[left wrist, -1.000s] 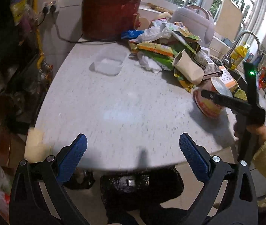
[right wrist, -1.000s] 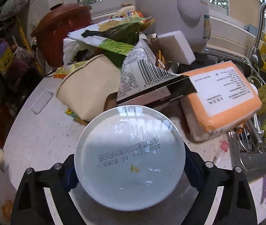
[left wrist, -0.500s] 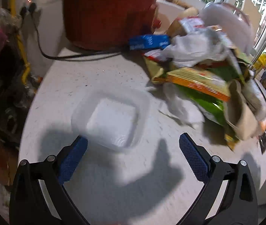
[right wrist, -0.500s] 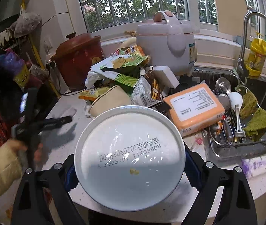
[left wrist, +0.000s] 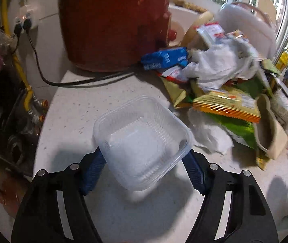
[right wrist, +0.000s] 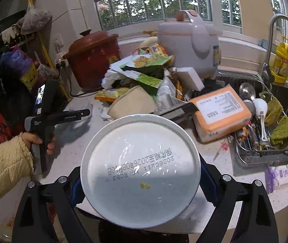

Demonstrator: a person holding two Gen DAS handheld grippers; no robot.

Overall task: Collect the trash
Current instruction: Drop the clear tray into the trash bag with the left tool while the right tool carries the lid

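Between the left gripper (left wrist: 144, 168) pads sits a clear plastic tub (left wrist: 141, 139).

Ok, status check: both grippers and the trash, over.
Left gripper closed on clear plastic container. Right gripper holds instant-noodle cup, base toward camera. Wrapper pile uncollected by red cooker.

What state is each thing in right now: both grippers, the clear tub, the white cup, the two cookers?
Left gripper: shut on the clear square plastic tub, empty.
Right gripper: shut on the round white instant-noodle cup, base facing camera.
Red-brown clay cooker: lid on.
White rice cooker: lid shut.
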